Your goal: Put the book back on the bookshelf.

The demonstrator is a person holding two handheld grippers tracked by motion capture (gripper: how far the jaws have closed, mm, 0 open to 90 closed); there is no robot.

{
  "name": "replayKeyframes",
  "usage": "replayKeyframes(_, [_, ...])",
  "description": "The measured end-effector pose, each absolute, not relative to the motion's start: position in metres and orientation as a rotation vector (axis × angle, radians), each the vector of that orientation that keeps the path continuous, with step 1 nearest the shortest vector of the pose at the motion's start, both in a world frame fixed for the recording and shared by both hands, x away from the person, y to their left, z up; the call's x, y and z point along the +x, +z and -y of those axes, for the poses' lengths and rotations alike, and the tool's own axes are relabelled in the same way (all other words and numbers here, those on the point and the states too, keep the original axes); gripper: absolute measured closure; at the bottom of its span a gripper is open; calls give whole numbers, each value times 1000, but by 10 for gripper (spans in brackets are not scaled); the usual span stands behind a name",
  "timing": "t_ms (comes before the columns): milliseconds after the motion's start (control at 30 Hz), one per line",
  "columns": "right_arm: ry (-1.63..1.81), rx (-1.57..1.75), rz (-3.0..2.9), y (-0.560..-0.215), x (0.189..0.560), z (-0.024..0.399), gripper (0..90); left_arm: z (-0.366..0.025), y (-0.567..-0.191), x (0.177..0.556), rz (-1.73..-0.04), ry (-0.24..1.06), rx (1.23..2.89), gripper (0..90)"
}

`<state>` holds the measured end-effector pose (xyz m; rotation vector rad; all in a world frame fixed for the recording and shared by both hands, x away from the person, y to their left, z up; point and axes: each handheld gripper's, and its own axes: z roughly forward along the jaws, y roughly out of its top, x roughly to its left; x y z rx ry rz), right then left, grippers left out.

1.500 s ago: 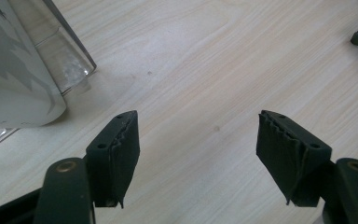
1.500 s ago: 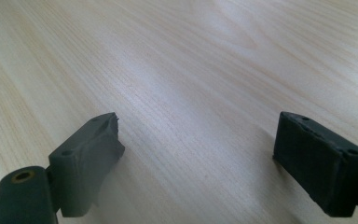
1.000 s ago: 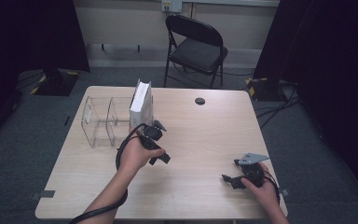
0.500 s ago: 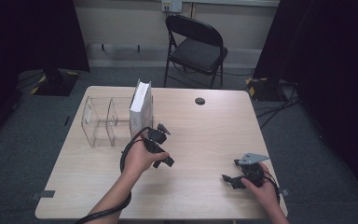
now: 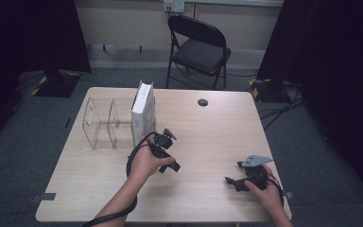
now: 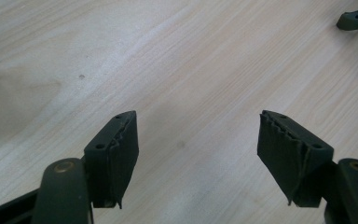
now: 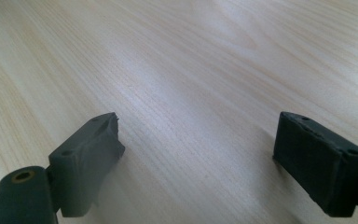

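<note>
My left gripper (image 5: 166,156) is held over the middle of the wooden table (image 5: 217,127), just right of the front of a white upright box (image 5: 142,113). In the left gripper view its jaws (image 6: 198,135) stand open over bare wood with nothing between them. My right gripper (image 5: 234,182) rests near the front right corner, jaws pointing left. In the right gripper view it (image 7: 200,135) is open as well, with bare tabletop between the pads. A piece of the right gripper (image 6: 356,19) shows at the top right of the left gripper view.
A clear plastic divider rack (image 5: 99,123) stands at the left of the table, with the white box in its right end. A small black round disc (image 5: 202,102) lies at the far edge. A black folding chair (image 5: 198,45) stands beyond the table.
My left hand has drifted a little toward the front right, away from the white box. The right hand has stayed where it was.
</note>
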<state>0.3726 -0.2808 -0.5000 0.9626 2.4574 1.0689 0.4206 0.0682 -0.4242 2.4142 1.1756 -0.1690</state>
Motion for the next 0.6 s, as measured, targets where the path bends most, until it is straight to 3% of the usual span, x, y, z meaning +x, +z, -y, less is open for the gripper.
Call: replayKeyframes(600, [1070, 963, -2460, -500, 372, 281, 131, -49, -440, 418, -1137, -206, 2394, 289])
